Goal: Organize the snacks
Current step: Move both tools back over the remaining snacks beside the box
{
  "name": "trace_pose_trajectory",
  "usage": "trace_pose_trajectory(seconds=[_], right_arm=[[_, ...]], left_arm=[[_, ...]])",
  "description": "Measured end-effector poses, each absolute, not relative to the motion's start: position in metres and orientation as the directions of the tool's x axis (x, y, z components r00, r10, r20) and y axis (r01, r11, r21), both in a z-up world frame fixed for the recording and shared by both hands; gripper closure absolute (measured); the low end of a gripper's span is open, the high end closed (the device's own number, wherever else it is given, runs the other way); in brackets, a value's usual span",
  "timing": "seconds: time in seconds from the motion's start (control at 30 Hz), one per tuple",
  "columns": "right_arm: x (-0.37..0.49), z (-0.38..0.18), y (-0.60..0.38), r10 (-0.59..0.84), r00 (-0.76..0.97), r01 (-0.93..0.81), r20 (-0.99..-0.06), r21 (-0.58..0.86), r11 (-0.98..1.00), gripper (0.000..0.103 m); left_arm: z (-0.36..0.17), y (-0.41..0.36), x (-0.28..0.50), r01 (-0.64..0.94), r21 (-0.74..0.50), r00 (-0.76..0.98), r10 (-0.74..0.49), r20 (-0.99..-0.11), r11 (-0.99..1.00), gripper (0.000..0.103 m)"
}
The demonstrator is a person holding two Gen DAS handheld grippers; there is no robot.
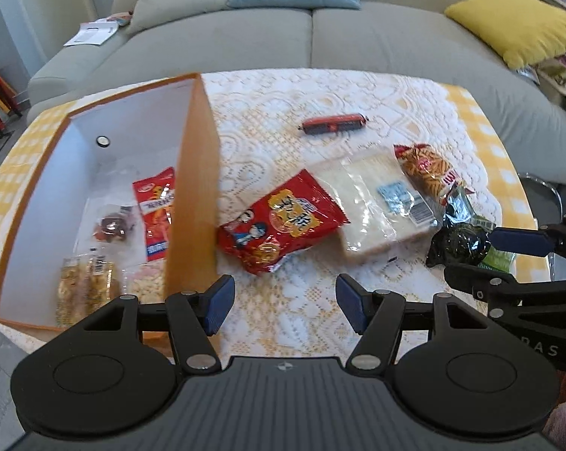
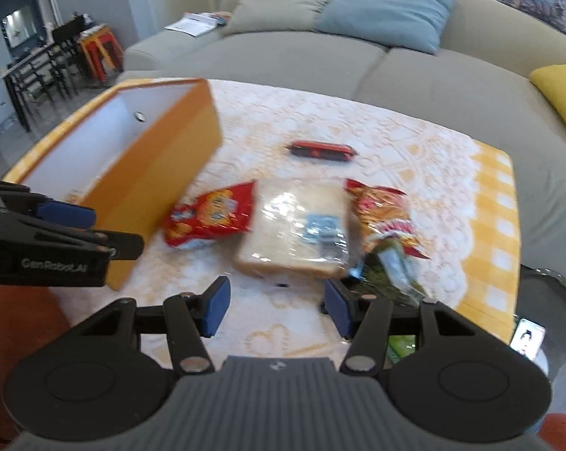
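Note:
An orange box (image 1: 192,203) with a white inside stands at the table's left and holds several snack packets. To its right lie a red snack bag (image 1: 283,221), wrapped bread slices (image 1: 380,203), an orange-red crisp bag (image 1: 429,171), a dark green packet (image 1: 459,236) and a red sausage stick (image 1: 335,123). My left gripper (image 1: 284,304) is open over bare cloth, just in front of the red bag. My right gripper (image 2: 277,310) is also open, with nothing between its fingers. The bread (image 2: 301,233) lies ahead of it and the green packet (image 2: 395,270) beside its right finger.
A lace cloth over yellow check covers the table (image 1: 482,143). A grey sofa (image 1: 245,37) with blue and yellow cushions runs behind it. A phone (image 2: 527,338) lies off the table's right corner. Chairs and red stools stand far left.

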State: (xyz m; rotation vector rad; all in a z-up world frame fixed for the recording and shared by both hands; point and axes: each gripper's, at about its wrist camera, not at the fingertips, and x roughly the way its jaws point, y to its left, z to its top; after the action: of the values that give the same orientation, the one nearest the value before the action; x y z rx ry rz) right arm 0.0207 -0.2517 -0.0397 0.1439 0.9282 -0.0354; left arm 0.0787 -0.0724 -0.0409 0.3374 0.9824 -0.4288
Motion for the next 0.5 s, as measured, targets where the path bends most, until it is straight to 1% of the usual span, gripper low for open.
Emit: trace_pose_trajectory(seconds=[0.3,0.5], right_arm=[[0.030,-0.061,-0.269,0.011,0.587,0.115,-0.809,0.097,0.989,0.048],[0.038,-0.070,-0.283,0.033,0.610,0.141,-0.792,0.150,0.979,0.048]], left_arm=[[-0.062,-0.099,0.090,0.533,0.125,0.473,-0.173,-0.864,0.837,0.030],[-0.072,-0.107,0.102,0.545,0.143,0.482,-0.169,-0.860,0.826,0.030]])
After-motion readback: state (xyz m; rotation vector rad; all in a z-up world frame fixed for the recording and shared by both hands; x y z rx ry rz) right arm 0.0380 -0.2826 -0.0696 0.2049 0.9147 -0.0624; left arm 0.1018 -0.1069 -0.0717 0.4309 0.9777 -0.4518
